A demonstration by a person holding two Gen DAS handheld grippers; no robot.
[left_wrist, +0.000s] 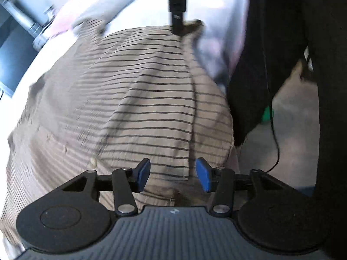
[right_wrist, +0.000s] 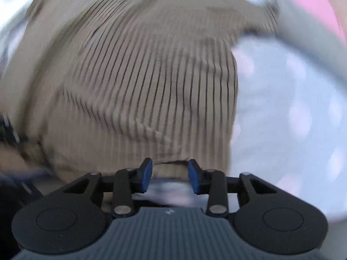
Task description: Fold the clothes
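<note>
Pale work surface (right_wrist: pixel 282 112) carries a tan striped garment (left_wrist: pixel 134 99) spread wide, partly folded, filling most of both views. It lies directly below and ahead of both sets of jaws; stripes run crosswise in the left view, lengthwise in the right. Left gripper (left_wrist: pixel 172 174) is parted, nothing between pads, hovering over a hem edge. Right gripper (right_wrist: pixel 170 176) likewise parted and empty, at the garment's near edge. Neither clearly nearer.
</note>
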